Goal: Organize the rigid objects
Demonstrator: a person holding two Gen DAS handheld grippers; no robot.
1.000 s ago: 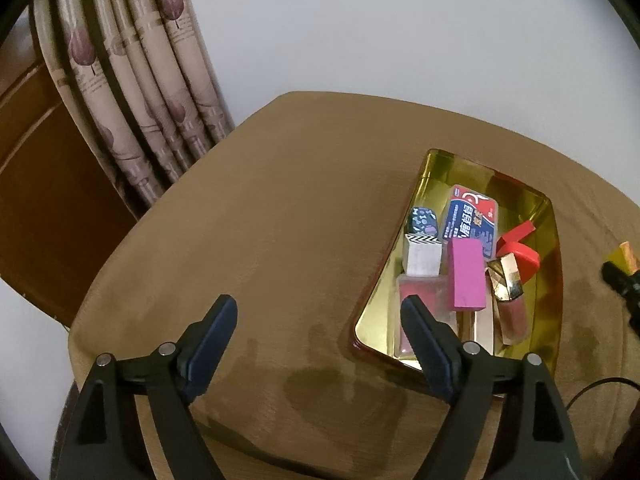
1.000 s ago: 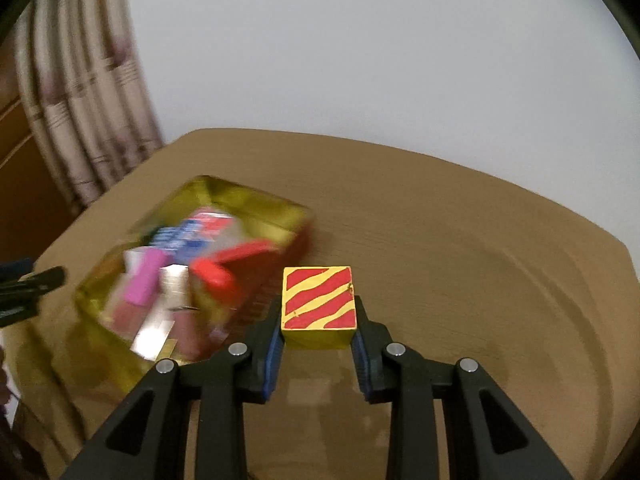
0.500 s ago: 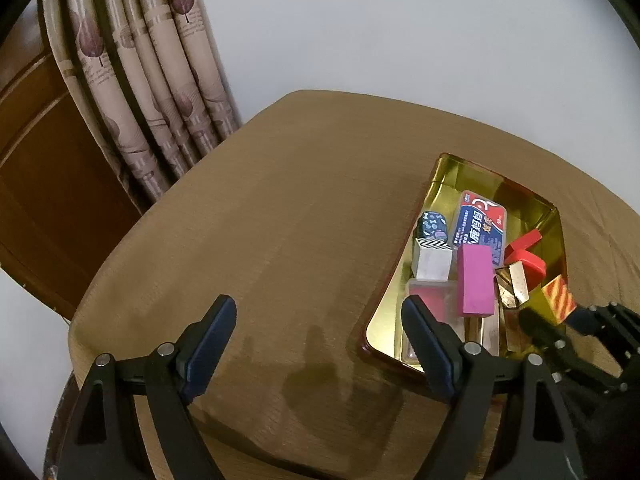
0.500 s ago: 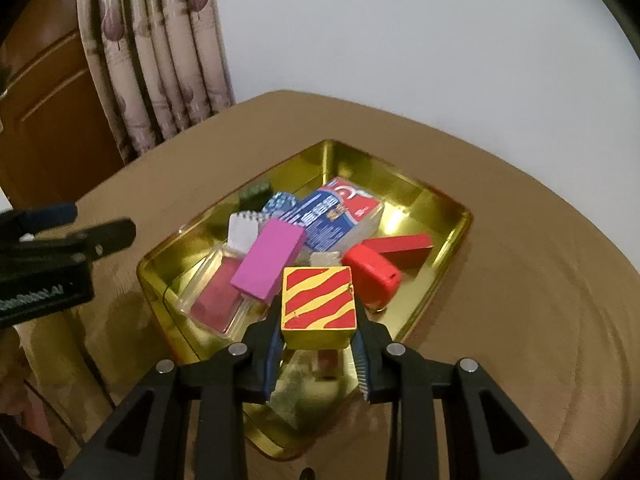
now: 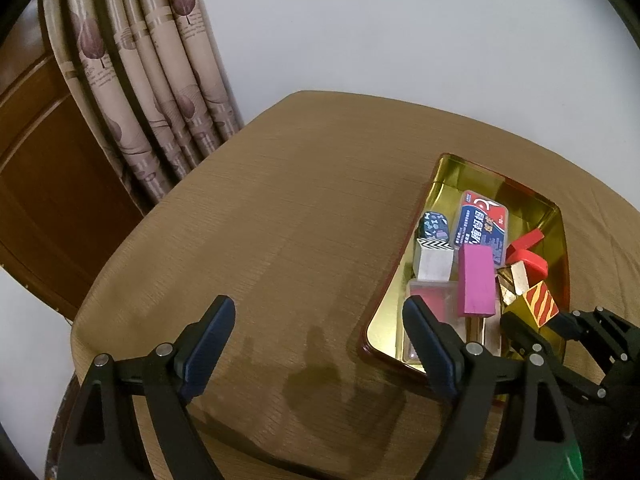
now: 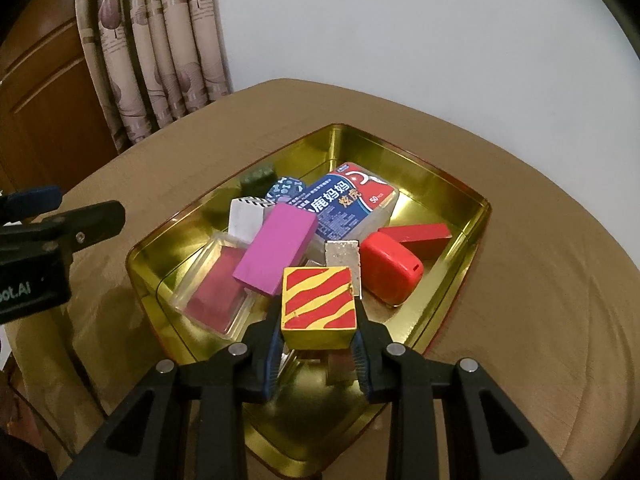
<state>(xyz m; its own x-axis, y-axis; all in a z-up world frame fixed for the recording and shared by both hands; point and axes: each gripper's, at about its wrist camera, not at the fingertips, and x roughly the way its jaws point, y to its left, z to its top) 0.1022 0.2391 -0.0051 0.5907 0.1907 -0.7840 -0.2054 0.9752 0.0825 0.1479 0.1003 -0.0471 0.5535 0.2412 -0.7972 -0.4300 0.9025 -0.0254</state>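
A gold tin tray (image 6: 476,208) (image 5: 562,224) on the brown table holds several blocks and boxes: a magenta block (image 6: 276,252) (image 5: 475,280), a blue labelled box (image 6: 344,208) (image 5: 482,226), a red rounded case (image 6: 390,272), a red block (image 6: 420,236) and a clear box with a red inside (image 6: 216,292). My right gripper (image 6: 318,340) (image 5: 538,320) is shut on a red-and-yellow striped cube (image 6: 318,312) (image 5: 540,304), held over the tray's near part. My left gripper (image 5: 316,344) stands open over bare tablecloth left of the tray, nothing between its fingers.
Patterned curtains (image 5: 148,80) and a brown wooden door (image 5: 40,168) stand behind the table's left side. A white wall (image 6: 400,32) backs the table. The table edge (image 5: 92,300) falls off at the left. Brown cloth (image 5: 260,220) stretches left of the tray.
My right gripper has carried the striped cube from beside the tray to over its near part and come lower. The left gripper has stayed put.
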